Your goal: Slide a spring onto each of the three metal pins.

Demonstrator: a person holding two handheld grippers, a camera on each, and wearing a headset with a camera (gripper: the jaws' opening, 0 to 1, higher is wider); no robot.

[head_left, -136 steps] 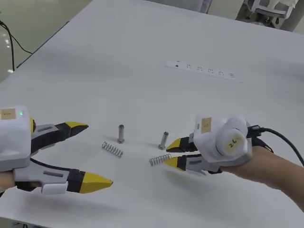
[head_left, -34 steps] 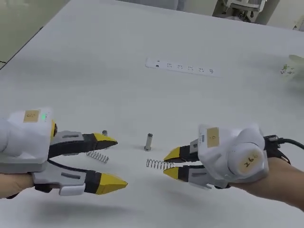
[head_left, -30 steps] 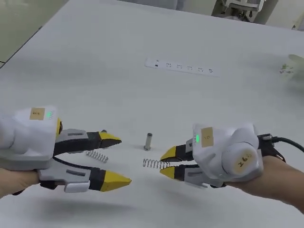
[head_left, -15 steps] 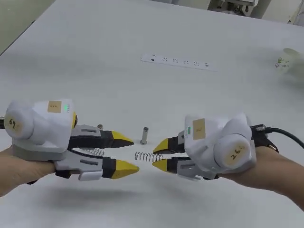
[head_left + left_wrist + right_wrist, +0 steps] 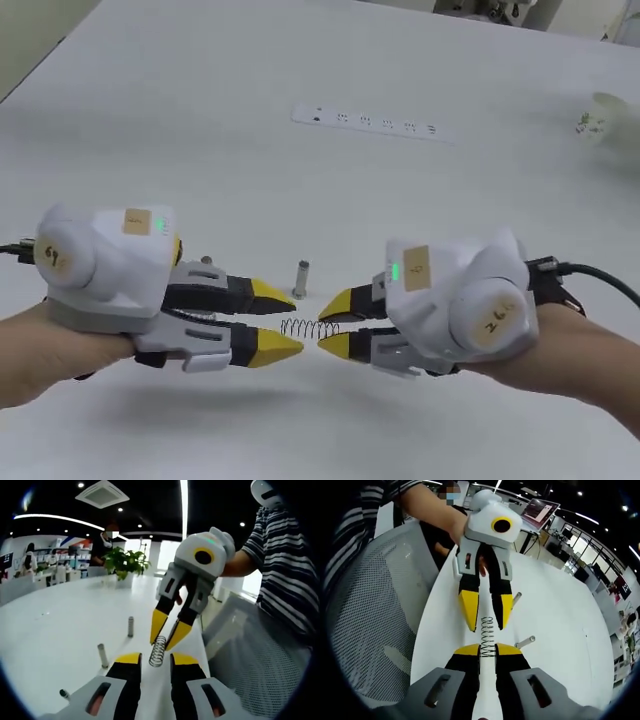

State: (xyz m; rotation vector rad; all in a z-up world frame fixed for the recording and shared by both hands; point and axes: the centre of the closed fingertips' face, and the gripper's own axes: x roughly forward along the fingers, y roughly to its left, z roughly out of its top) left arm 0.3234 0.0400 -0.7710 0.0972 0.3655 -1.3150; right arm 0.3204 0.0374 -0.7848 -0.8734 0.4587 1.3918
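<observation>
Yellow-tipped jaws on both sides, and it's a fiddly moment. The right gripper [image 5: 324,328] has its jaws pinched nearly closed on one end of the spring [image 5: 307,328]. The coil hangs roughly level above the white counter [image 5: 200,120], pointing at the left gripper [image 5: 294,320]. The left jaws are partly open with the spring's free end sitting in the gap, not clamped as far as I can tell.

The nearest pin [image 5: 301,277] stands upright just behind the spring. A second pin [image 5: 206,262] peeks out over the left gripper's body. The third pin [image 5: 64,694] is tiny at the edge of the left gripper view, so I can't say whether it's standing or lying. The two I can see clearly look bare.

My guess is this is a two-handed steadying or a handover. If so, I'd close the left jaws softly on the outside of the coil so the turns don't get crushed or kinked. Then leave the open end clear, tip it vertical over the nearest pin and line up the axis before lowering. Squeeze too hard and it'll probably ping off somewhere
</observation>
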